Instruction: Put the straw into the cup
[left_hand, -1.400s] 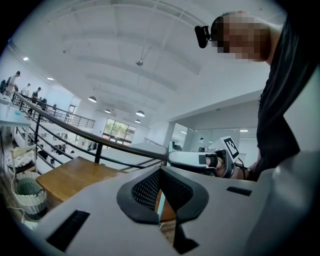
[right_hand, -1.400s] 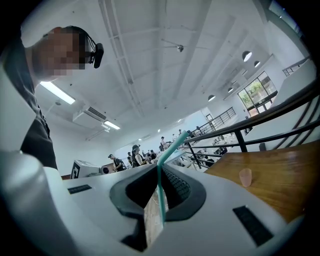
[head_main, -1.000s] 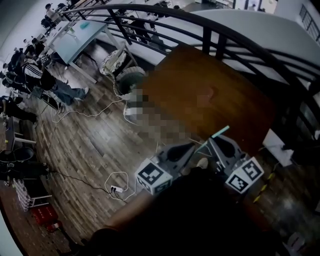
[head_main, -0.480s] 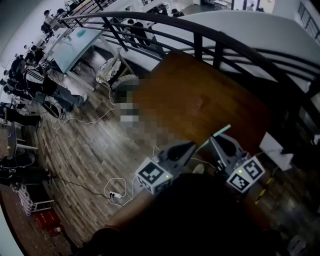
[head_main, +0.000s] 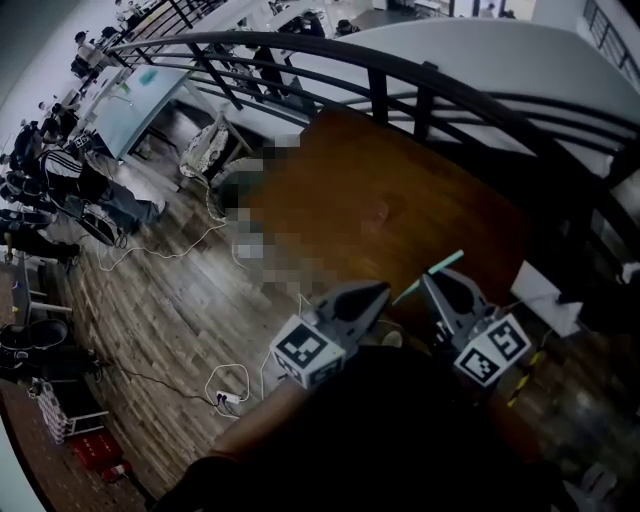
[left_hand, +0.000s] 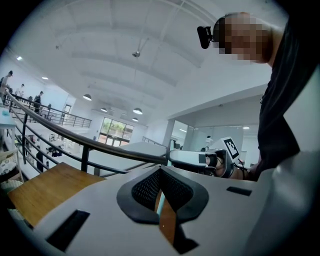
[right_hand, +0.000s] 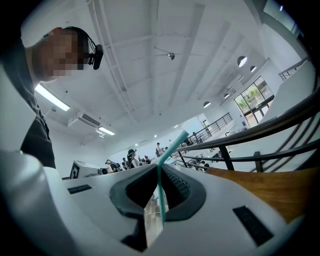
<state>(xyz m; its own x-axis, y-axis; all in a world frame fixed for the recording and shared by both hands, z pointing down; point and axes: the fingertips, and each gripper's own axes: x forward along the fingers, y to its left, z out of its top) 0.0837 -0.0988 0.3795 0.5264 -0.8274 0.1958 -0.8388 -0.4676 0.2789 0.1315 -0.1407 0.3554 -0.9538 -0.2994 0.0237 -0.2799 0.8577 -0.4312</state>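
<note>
Straw (right_hand: 172, 147): teal and thin, pinched near its lower end between the pads of the right gripper (right_hand: 160, 172). Its long free end slants up and away past the jaw tips, toward the wooden table (head_main: 400, 200).
Cup: not visible in any view. The table top shows only bare wood, so the straw's target cannot be placed from here.
Step in hand: by my reading, carrying the straw to the table, with insertion not yet begun.
Doing it well: find the cup first and bring the free end over its mouth. Tip the straw toward upright and lower it until the end is inside the rim, and only then let the jaws part. A thin straw may swivel in so narrow a pinch, so smooth travel and a firm grip would help.
Right gripper: jaws almost together, clamped on the straw.
Left gripper (left_hand: 160, 172): jaws drawn together to a slit and holding nothing I can name. A pale sliver in the slit is too small to identify. It sits just beside the right gripper, and both are aimed at the table.
Surroundings: a dark railing (head_main: 430, 85) runs behind the table, and a cable (head_main: 225, 380) lies on the plank floor to the left.
</note>
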